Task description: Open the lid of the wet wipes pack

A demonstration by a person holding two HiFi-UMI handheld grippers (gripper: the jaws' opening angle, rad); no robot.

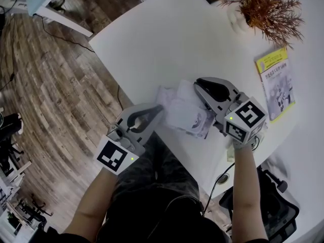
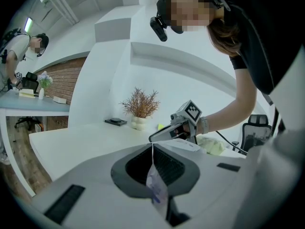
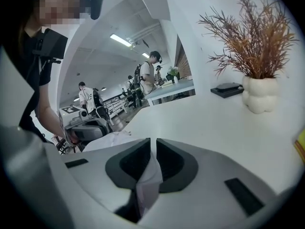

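Observation:
The wet wipes pack (image 1: 185,110), white crinkled film with blue print, is held up over the table's near edge between both grippers. My left gripper (image 1: 158,109) is shut on the pack's left end; a thin strip of printed film (image 2: 157,191) shows pinched between its jaws (image 2: 152,145). My right gripper (image 1: 198,86) comes at the pack from the right, and its jaws (image 3: 153,145) are shut on a white flap (image 3: 147,180) on the pack's top. I cannot tell whether that flap is the lid or a wipe. The lid itself is hidden under the right gripper.
A dried plant in a white vase (image 1: 263,6) stands at the far right of the white table (image 1: 167,44), with a yellow-green booklet (image 1: 276,82) nearer. An office chair (image 1: 273,201) is low at the right. Wood floor (image 1: 45,100) lies left. Several people stand in the background (image 3: 152,73).

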